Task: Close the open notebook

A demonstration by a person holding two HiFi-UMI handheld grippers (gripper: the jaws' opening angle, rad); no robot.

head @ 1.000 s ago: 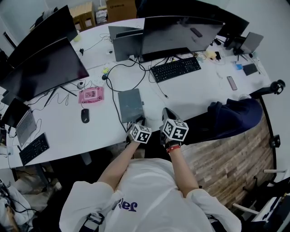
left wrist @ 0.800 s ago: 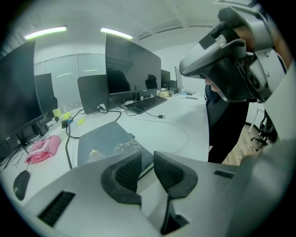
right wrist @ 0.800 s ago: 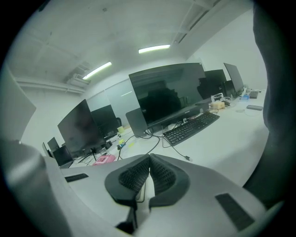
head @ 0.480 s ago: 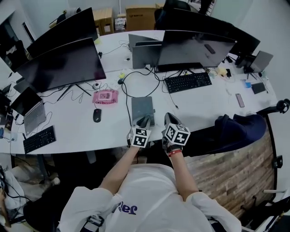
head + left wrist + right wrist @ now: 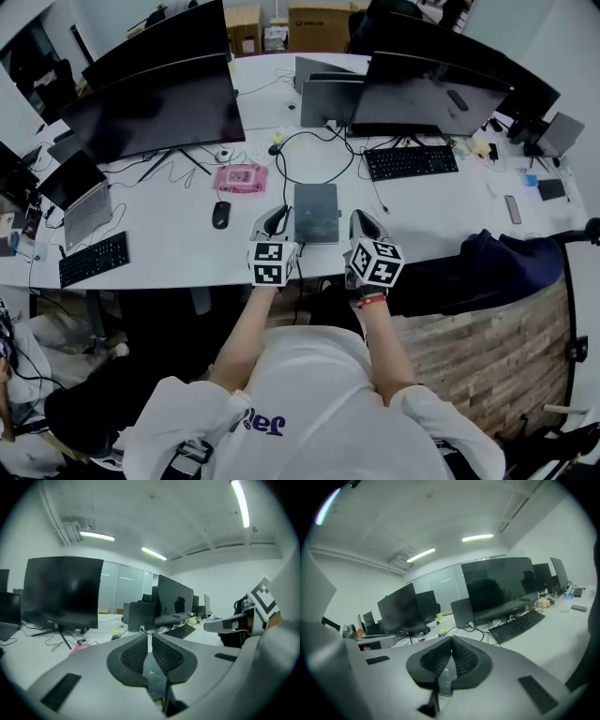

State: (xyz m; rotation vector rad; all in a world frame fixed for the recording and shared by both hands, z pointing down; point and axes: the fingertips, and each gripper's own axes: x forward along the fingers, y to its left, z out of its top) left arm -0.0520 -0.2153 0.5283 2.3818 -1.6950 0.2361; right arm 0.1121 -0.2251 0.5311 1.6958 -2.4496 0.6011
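1. We see the notebook (image 5: 316, 212) shut, its plain grey cover facing up. It lies flat on the white bench (image 5: 178, 248) near the front edge, just in front of loops of black cable (image 5: 309, 150).
2. Left of it sit a black mouse (image 5: 220, 214) and, further back, a pink item (image 5: 240, 178).
3. The left gripper (image 5: 273, 221) shows just beside the notebook's left edge. Its jaws have just been closing and now stand almost together, with a thin slit between the pads and nothing in it.
4. The right gripper (image 5: 362, 223) shows just beside the notebook's right edge, its jaws closed tip to tip on nothing.
5. Only the head view gives us the notebook's whole cover, with a gripper on either side of it.
6. The left gripper view looks level across the bench. It shows a dark monitor (image 5: 63, 592) on its stand at left, ceiling strip lights (image 5: 96, 536) above, and the right gripper's marker cube (image 5: 262, 599) at far right.
7. The right gripper view shows a black keyboard (image 5: 516, 625) from the side, below a wide monitor (image 5: 499, 585).
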